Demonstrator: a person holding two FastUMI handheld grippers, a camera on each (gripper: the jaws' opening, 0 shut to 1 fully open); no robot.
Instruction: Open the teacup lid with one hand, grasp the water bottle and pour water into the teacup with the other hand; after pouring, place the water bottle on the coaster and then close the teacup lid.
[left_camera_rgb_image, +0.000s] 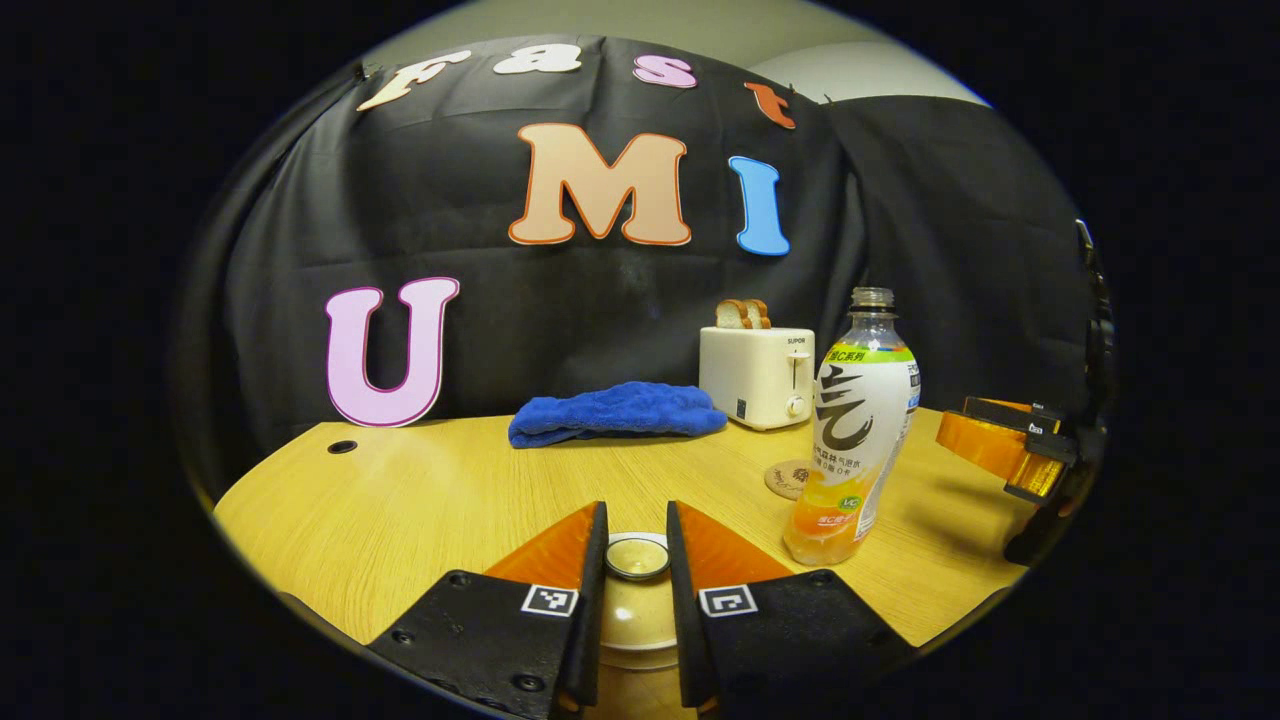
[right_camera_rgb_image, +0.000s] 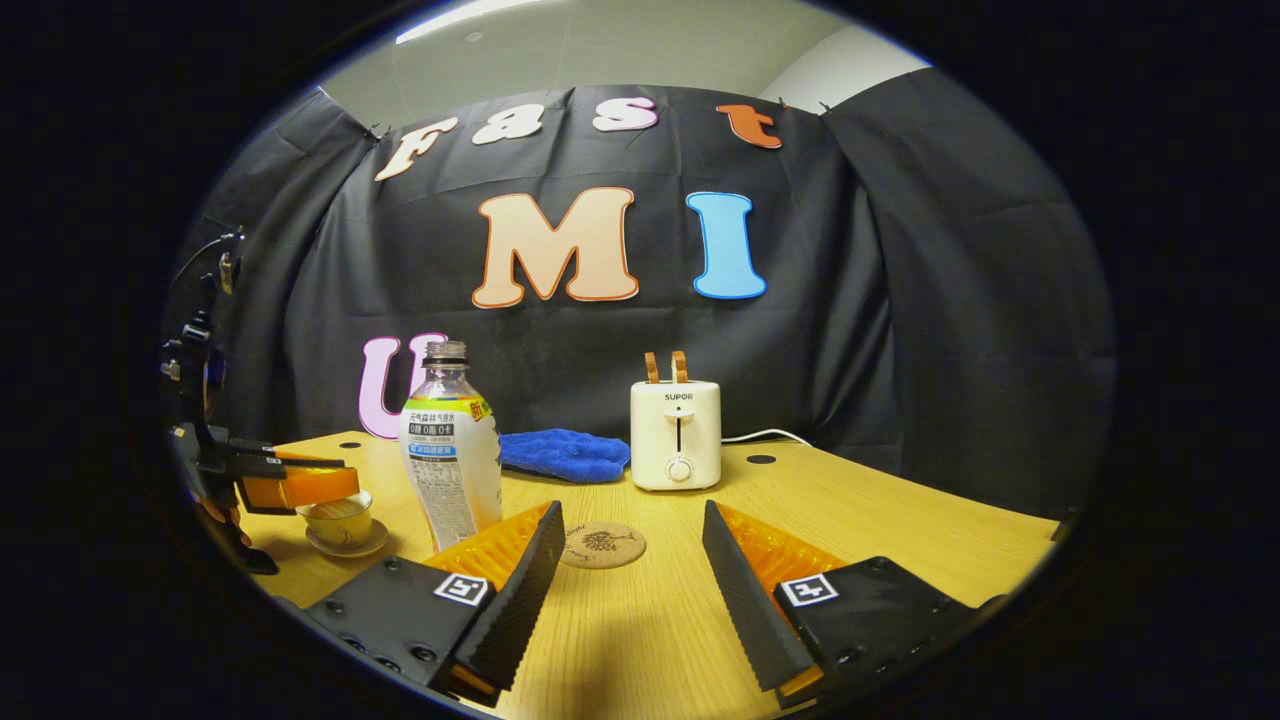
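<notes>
On the pale wooden counter (right_camera_rgb_image: 900, 520), I have the left tongs (left_camera_rgb_image: 637, 545) lowered over the cream ceramic teacup (left_camera_rgb_image: 637, 615). Their two fingers flank the small round knob of the cup's lid (left_camera_rgb_image: 637, 557) with only a narrow gap each side, and I cannot tell whether they actually press on it. From the right gripper view, those same tongs (right_camera_rgb_image: 300, 485) sit over the cup (right_camera_rgb_image: 338, 520), which rests on its saucer (right_camera_rgb_image: 345, 545) at the counter's left edge.

My right tongs (right_camera_rgb_image: 630, 580) are spread wide and hold nothing. Between their fingers, further along the counter, lies the round cork coaster (right_camera_rgb_image: 602, 545), bare.

The clear plastic water bottle with a white and orange label (left_camera_rgb_image: 855, 430) stands upright, uncapped, just right of the teacup in the left gripper view. In the right gripper view the bottle (right_camera_rgb_image: 450, 450) stands between the cup and the coaster, just beyond my right tongs' left finger and apart from it. The left gripper view shows the coaster (left_camera_rgb_image: 788, 478) partly behind the bottle.

Towards the back, a cream toaster (right_camera_rgb_image: 676, 433) holds two slices of bread (left_camera_rgb_image: 743, 313), and a crumpled blue cloth (left_camera_rgb_image: 615, 410) lies just to its left. Across the counter in the left gripper view, the right tongs (left_camera_rgb_image: 1005, 440) hang above the far right edge.
</notes>
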